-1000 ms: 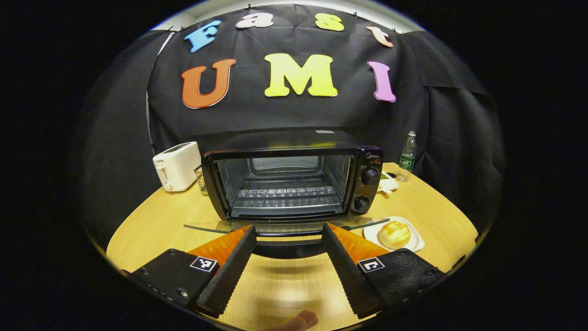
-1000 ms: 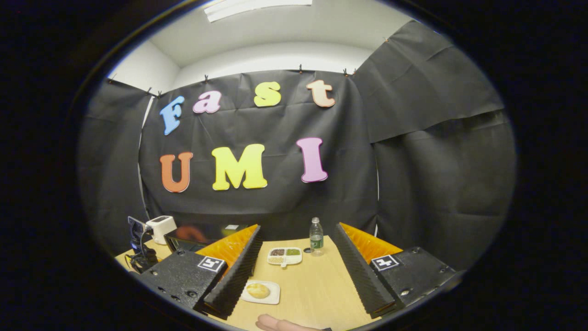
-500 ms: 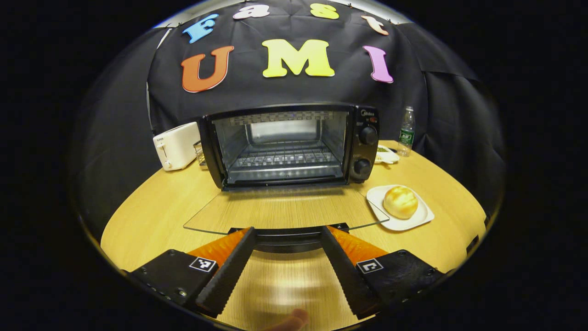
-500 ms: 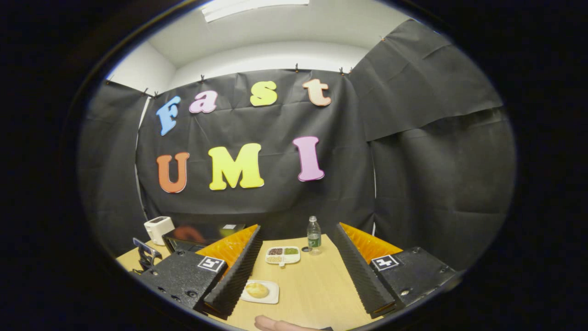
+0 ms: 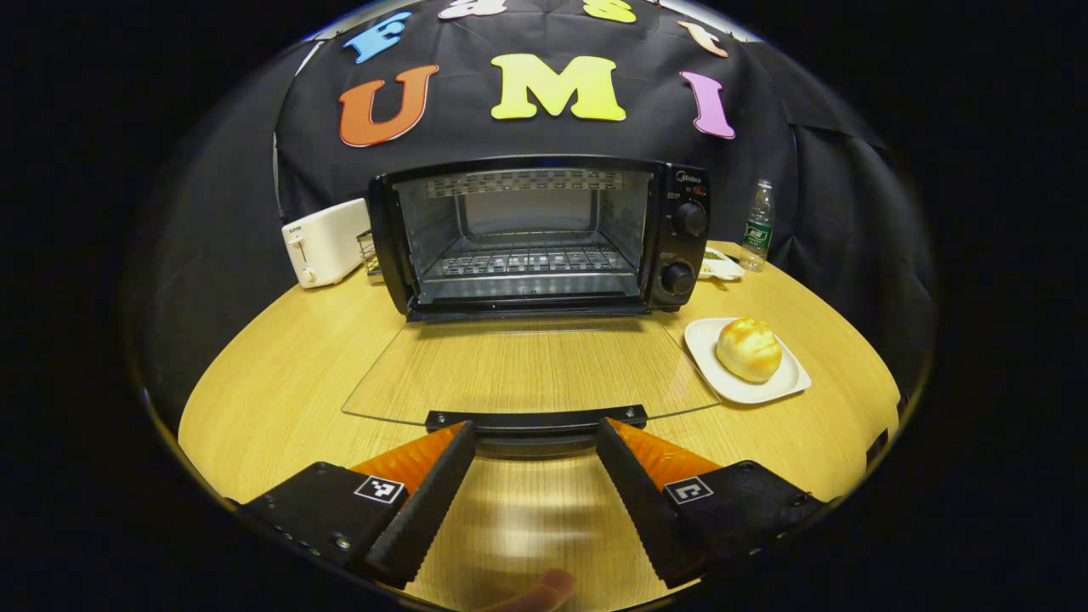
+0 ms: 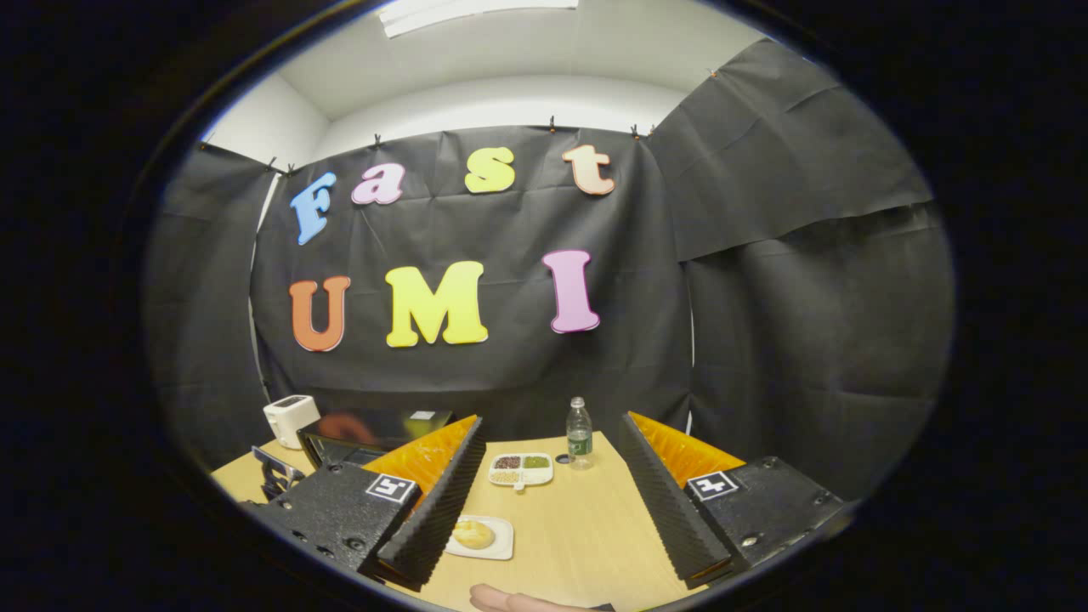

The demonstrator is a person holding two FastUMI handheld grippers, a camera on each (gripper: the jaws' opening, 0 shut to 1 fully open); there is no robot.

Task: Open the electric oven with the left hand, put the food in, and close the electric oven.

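Oven [image 5: 544,234] stands at the back centre of the table [image 5: 280,365], black, with two knobs on its right panel and a wire rack inside. Its glass door [image 5: 527,370] lies fully down, flat above the tabletop; the door handle [image 5: 535,421] sits just ahead of the left gripper [image 5: 534,446], whose jaws are wide apart and grip nothing. Right gripper [image 6: 552,476] is likewise wide open and empty. Toaster [image 5: 327,240] stands left of the oven. Bun [image 5: 748,348] rests on a white plate [image 5: 786,387], right of the door. Bottle [image 5: 758,225] stands behind.

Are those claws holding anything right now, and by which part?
Nothing: left gripper gapes at the oven door's handle, gripping nothing; right gripper is open, empty.
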